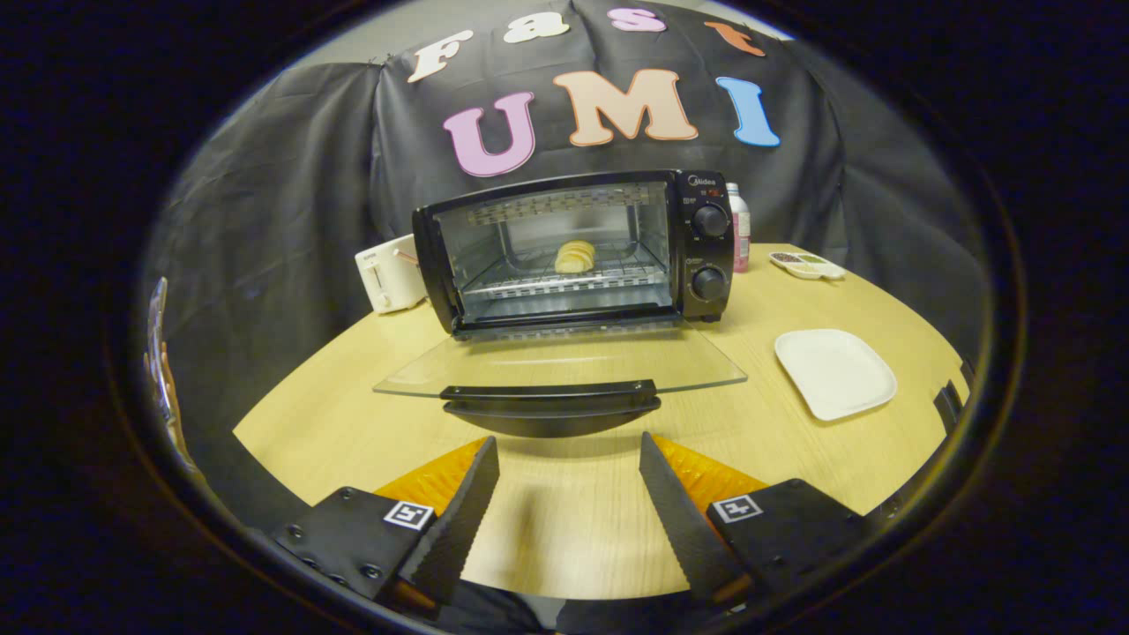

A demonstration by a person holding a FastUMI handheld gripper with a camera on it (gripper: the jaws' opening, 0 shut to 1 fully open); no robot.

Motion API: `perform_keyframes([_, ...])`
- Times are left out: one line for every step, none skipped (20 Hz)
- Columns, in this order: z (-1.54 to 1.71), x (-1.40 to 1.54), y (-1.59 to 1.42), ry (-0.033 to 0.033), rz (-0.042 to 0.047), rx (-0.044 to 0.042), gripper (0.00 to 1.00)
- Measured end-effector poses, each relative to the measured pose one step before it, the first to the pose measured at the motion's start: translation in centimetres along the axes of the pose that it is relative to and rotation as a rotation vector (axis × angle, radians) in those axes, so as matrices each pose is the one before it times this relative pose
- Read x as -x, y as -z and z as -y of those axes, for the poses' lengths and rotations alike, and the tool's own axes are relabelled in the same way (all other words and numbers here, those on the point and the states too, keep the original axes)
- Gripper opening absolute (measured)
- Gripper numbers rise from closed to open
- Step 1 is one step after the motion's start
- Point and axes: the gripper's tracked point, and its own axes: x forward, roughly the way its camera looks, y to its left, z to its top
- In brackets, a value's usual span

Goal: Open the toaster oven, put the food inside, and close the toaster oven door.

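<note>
Spread tongs (569, 459) before glass door (564, 363), empty.

Toaster oven (573, 251): black casing, my view through clear glass door (564, 363) with black handle (551, 407).
Food (575, 257): pale yellow.
Worktop (582, 520): light wood grain.
Plate (834, 372): plain white.
Toaster (389, 274): white.
Bottle (739, 227): pink, white cap.
Dish (806, 265): white, green and dark contents.

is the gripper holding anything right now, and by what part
Nothing is held. The gripper is open, its fingers apart with bare table between them, just short of the door handle.
</note>
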Motion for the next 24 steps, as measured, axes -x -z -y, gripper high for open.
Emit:
perform_keyframes([0.093, -0.619, 0.404, 0.00494, -0.00856, -0.00473, 0.99])
perform_keyframes([0.039, -0.521, 0.218, 0.00774, -0.00773, -0.00272, 0.99])
perform_keyframes([0.233, -0.424, 0.25, 0.01203, -0.008, -0.00272, 0.99])
perform_keyframes([0.107, -0.302, 0.118, 0.00772, -0.00481, -0.00045, 0.99])
perform_keyframes([-0.58, -0.432, 0.226, -0.01732, -0.01469, -0.00804, 0.99])
perform_keyframes([-0.33, -0.114, 0.033, -0.00357, -0.00189, -0.0076, 0.99])
perform_keyframes([0.028, -0.121, -0.116, 0.00139, -0.00215, 0.00594, 0.99])
perform_keyframes([-0.06, 0.044, -0.273, 0.00378, 0.00323, 0.00679, 0.99])
perform_keyframes([-0.23, 0.162, -0.219, -0.00068, 0.00647, 0.00446, 0.99])
perform_keyframes([-0.138, 0.064, -0.543, -0.00095, 0.01061, -0.00062, 0.99])
perform_keyframes([-0.016, 0.105, -0.603, -0.00094, 0.01153, -0.00496, 0.99])
perform_keyframes([-0.037, 0.053, -0.728, 0.00033, 0.01401, -0.00735, 0.98])
perform_keyframes([0.099, 0.026, -0.79, 0.00302, 0.01602, -0.00762, 0.98])
perform_keyframes([0.078, -0.094, -0.874, 0.00544, 0.01596, -0.00536, 0.98])
perform_keyframes([0.029, -0.027, -0.72, 0.0024, 0.01278, -0.00465, 0.98])
perform_keyframes([0.107, -0.207, -0.749, 0.00028, 0.01209, -0.00753, 0.98])
perform_keyframes([-0.01, -0.212, -0.78, -0.00195, 0.01103, -0.00625, 0.98])
perform_keyframes([-0.072, -0.322, -0.762, -0.0005, 0.0088, -0.00253, 0.98])
perform_keyframes([0.041, -0.328, -0.621, 0.00423, 0.00349, 0.00188, 0.98])
perform_keyframes([0.038, -0.362, -0.521, 0.00076, 0.0031, 0.00201, 0.98])
perform_keyframes([-0.042, -0.409, -0.517, 0.00159, 0.00423, 0.0002, 0.98])
perform_keyframes([-0.063, -0.307, -0.541, 0.00057, 0.00175, 0.00428, 0.98])
perform_keyframes([-0.009, -0.311, -0.509, 0.0019, 0.00568, 0.00164, 0.98])
perform_keyframes([-0.015, -0.23, -0.5, 0.00044, 0.00448, -0.00067, 0.98])
